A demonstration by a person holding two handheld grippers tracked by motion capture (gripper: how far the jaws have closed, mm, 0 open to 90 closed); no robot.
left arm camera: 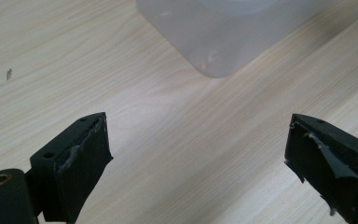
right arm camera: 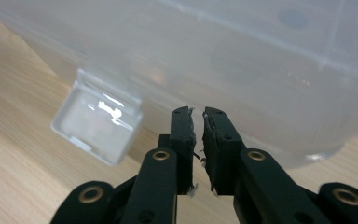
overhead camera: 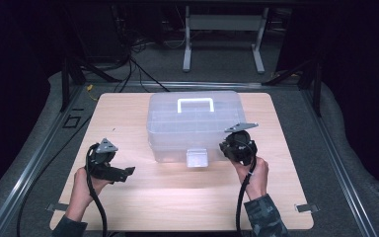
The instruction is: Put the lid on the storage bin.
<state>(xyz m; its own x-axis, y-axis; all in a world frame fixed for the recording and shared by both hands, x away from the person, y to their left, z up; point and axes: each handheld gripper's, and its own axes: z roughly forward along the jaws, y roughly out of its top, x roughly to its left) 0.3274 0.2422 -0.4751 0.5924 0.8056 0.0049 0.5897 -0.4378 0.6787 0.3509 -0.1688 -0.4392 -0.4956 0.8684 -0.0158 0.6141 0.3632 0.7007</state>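
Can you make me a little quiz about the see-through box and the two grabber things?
1. True or false: the left gripper has its jaws wide apart with nothing between them.
2. What juts out from the front of the clear plastic box? A) a red ball B) a clear latch C) a spoon
3. Fill in: the right gripper, jaws nearly together, points at the box's front ____.

Key: 1 true; 2 B; 3 wall.
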